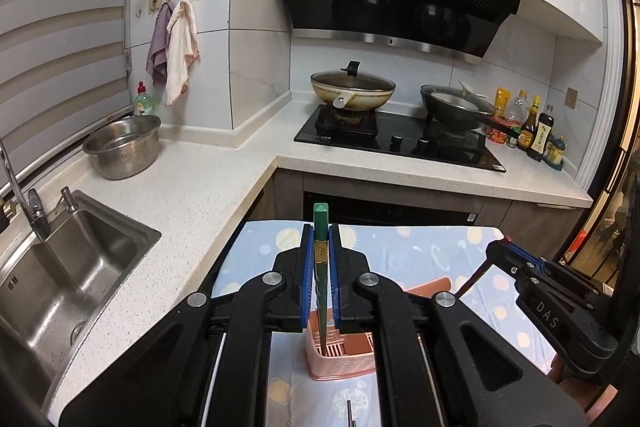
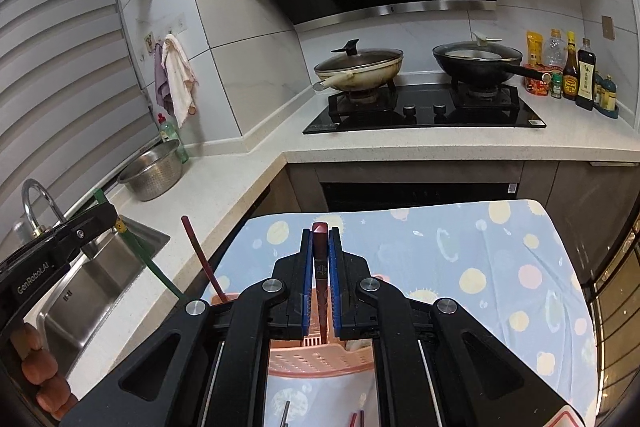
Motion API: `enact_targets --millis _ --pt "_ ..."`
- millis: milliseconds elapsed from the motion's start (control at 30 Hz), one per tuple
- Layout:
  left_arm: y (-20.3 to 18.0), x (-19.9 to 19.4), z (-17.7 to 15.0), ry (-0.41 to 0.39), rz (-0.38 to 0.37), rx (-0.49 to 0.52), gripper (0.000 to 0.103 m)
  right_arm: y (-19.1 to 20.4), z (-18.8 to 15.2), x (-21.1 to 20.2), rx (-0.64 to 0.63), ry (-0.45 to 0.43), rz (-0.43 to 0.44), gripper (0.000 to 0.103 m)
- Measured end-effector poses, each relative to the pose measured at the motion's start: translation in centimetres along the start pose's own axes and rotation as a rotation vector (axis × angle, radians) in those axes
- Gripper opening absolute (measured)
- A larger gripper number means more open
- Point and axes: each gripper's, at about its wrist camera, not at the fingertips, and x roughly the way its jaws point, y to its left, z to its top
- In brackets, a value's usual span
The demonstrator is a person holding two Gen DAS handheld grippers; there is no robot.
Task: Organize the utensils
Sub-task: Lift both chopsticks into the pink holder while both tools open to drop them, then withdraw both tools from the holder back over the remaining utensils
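Note:
In the left wrist view my left gripper [image 1: 320,239] is shut on a green chopstick [image 1: 321,267], held upright with its tip inside the pink utensil holder [image 1: 340,359] on the patterned cloth. My right gripper [image 1: 505,247] shows at the right edge there. In the right wrist view my right gripper [image 2: 320,239] is shut on a dark red chopstick [image 2: 320,267], upright with its tip in the pink holder [image 2: 316,359]. Another red chopstick [image 2: 202,259] stands tilted in the holder. My left gripper [image 2: 108,215] holds the green chopstick [image 2: 152,267] at the left.
The cloth-covered table [image 2: 460,259] stands beside an L-shaped counter [image 1: 192,195] with a sink [image 1: 52,287] and a steel colander [image 1: 124,147]. A hob [image 1: 400,143] holds two pans. Sauce bottles [image 2: 576,71] stand at the back right. More utensils [image 2: 356,419] lie on the cloth near me.

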Motion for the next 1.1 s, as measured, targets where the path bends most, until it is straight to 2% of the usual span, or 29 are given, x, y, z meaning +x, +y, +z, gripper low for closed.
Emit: enact_targets --millis 100,167,233,300,633,1100 --pt "0.0 0.2 -0.4 0.003 0.006 -0.001 0.008 -0.1 -0.3 -0.3 0.000 -0.014 -0.015 0.019" --pt "-0.2 0.1 -0.6 0.002 0.021 0.009 0.016 -0.2 -0.4 -0.6 0.002 -0.025 -0.023 0.038" --pt "-0.4 -0.2 -0.9 -0.006 0.038 0.014 0.042 -0.3 -0.6 -1.1 0.001 -0.036 -0.030 0.043" --pt "-0.5 -0.7 -1.1 -0.018 0.053 0.017 0.050 -0.2 -0.8 -1.7 -0.005 -0.040 -0.031 0.044" --pt "-0.6 -3.5 -2.8 -0.017 0.046 0.029 0.051 0.1 -3.7 -5.9 -0.007 -0.036 -0.017 0.049" --pt "-1.1 -8.7 -8.7 0.023 0.009 0.043 0.051 0.4 -11.8 -12.6 -0.032 0.026 -0.043 0.050"
